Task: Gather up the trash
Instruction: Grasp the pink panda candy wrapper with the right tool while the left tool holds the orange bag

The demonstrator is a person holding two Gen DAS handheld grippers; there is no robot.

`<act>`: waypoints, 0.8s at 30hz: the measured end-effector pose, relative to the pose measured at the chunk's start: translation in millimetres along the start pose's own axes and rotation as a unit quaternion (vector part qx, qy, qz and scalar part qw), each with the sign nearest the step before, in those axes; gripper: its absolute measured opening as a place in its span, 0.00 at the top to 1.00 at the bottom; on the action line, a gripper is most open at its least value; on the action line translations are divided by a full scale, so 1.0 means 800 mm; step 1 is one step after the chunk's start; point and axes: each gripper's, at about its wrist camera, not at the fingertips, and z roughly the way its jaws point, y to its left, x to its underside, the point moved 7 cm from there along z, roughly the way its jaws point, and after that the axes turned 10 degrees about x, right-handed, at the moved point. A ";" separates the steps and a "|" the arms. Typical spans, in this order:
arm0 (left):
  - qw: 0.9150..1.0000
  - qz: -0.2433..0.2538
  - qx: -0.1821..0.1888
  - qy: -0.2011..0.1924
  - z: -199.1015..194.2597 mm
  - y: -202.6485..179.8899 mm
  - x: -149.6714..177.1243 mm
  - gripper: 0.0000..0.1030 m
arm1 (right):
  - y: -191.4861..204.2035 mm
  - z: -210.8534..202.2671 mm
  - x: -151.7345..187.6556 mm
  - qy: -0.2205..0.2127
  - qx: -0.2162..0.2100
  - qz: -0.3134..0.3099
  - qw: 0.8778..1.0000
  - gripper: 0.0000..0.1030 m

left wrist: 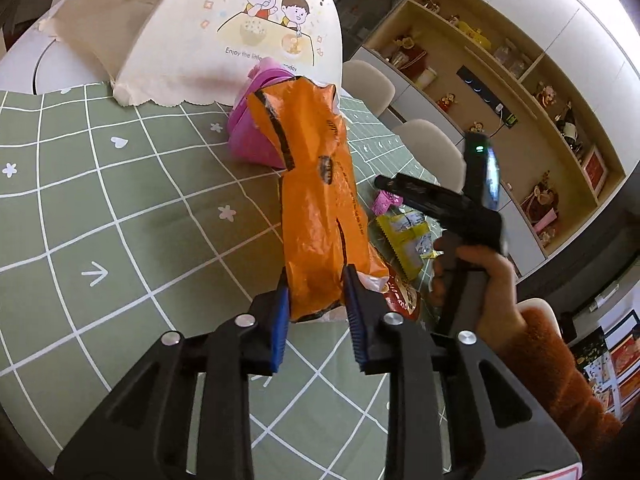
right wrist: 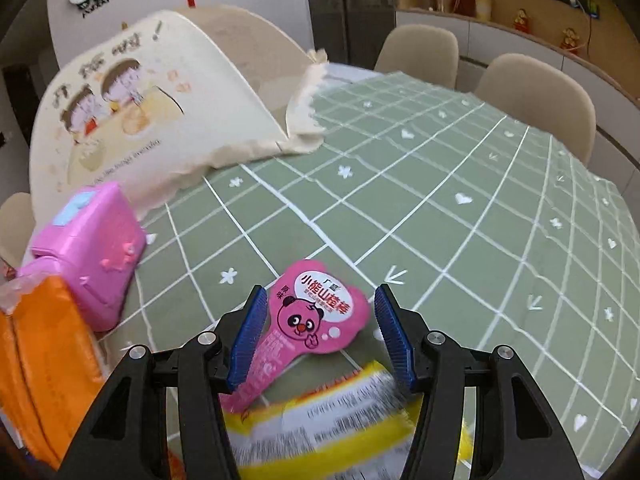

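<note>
My left gripper is shut on the lower end of an orange plastic bag, which stands up from the green checked tablecloth. The same bag shows at the left edge of the right wrist view. My right gripper is open and tilted down over a pink bear-shaped wrapper, which lies flat on the cloth between its blue pads. A yellow wrapper lies just below it, partly under the gripper. In the left wrist view a red wrapper lies beside the orange bag.
A cream fabric food cover with a cartoon print stands at the back left. A pink plastic box sits between it and the orange bag. Beige chairs ring the far table edge. A hand in an orange sleeve holds the right gripper.
</note>
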 end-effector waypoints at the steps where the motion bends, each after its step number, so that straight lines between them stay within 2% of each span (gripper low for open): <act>1: 1.000 -0.003 0.003 -0.003 -0.002 0.000 -0.001 0.67 | 0.001 0.001 0.001 -0.004 0.004 -0.005 1.000 0.49; 3: 1.000 -0.007 0.004 -0.007 -0.004 0.001 -0.002 0.63 | 0.005 -0.001 0.002 -0.008 0.001 -0.017 1.000 0.49; 6: 1.000 -0.008 -0.002 -0.015 -0.006 0.002 -0.004 0.56 | 0.008 -0.012 0.006 -0.018 -0.020 -0.025 0.999 0.54; 11: 0.999 0.001 -0.018 -0.027 -0.009 0.001 -0.009 0.45 | -0.001 -0.067 0.017 -0.066 -0.026 -0.040 0.997 0.54; 13: 0.999 0.000 -0.033 -0.023 -0.008 0.004 -0.015 0.44 | -0.006 -0.099 0.020 -0.091 -0.032 -0.040 0.995 0.54; 16: 0.996 0.023 -0.088 -0.026 -0.004 0.007 -0.037 0.43 | -0.018 -0.144 0.026 -0.121 -0.040 -0.042 0.991 0.54; 18: 0.992 0.032 -0.120 -0.014 0.007 0.013 -0.047 0.40 | -0.026 -0.164 0.031 -0.125 -0.048 -0.036 0.990 0.54; 21: 0.991 0.005 -0.135 0.011 0.029 0.027 -0.050 0.40 | -0.044 -0.196 0.055 -0.125 -0.071 -0.021 0.989 0.54; 22: 0.991 -0.004 -0.132 0.015 0.034 0.029 -0.049 0.47 | -0.049 -0.204 0.064 -0.126 -0.073 -0.020 0.989 0.54; 23: 0.991 -0.008 -0.128 0.023 0.040 0.028 -0.047 0.67 | -0.054 -0.211 0.073 -0.127 -0.075 -0.020 0.989 0.54; 24: 0.991 -0.008 -0.133 0.028 0.042 0.026 -0.045 0.75 | -0.059 -0.219 0.083 -0.128 -0.076 -0.022 0.989 0.54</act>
